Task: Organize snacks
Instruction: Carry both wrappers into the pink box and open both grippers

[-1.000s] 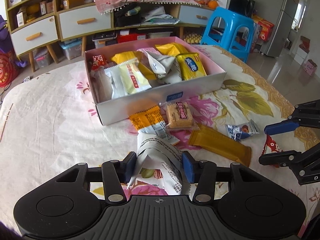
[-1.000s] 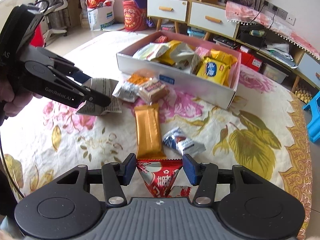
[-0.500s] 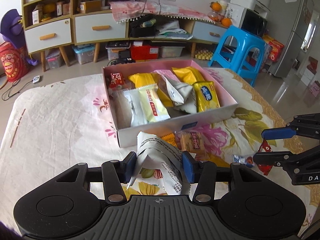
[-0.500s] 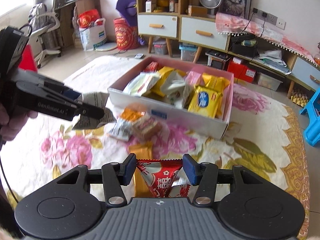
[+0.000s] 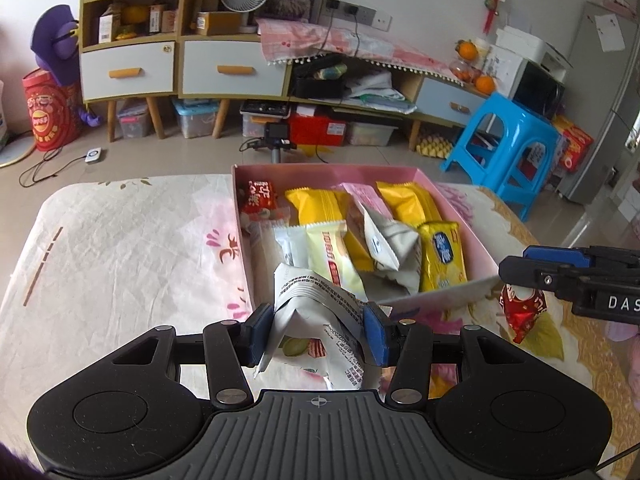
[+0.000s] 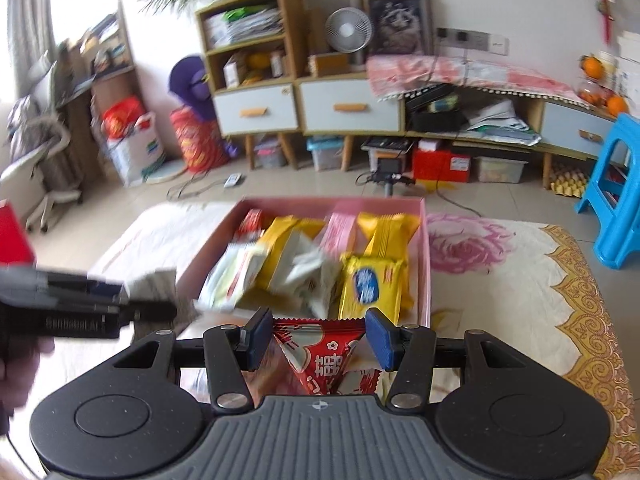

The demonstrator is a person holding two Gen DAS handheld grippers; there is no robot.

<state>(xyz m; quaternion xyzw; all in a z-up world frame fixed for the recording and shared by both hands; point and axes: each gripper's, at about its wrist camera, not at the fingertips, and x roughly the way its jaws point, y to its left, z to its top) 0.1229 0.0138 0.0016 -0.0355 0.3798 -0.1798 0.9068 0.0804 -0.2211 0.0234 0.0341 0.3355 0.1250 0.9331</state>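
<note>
Our left gripper (image 5: 318,330) pinches a grey packet (image 5: 320,312) over the near wall of the pink box (image 5: 460,216); our right gripper (image 6: 318,338) clamps a red packet (image 6: 320,356) there too. Both look light, crinkly and slippery, best held mid-body.

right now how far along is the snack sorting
Mostly done: the pink box already holds about ten packets, among them a yellow biscuit pack. In hand: the left gripper carries a white printed packet and the right gripper a red triangular snack, both near the box's front edge. Left: dropping both in; any snacks remaining on the table are hidden.
</note>
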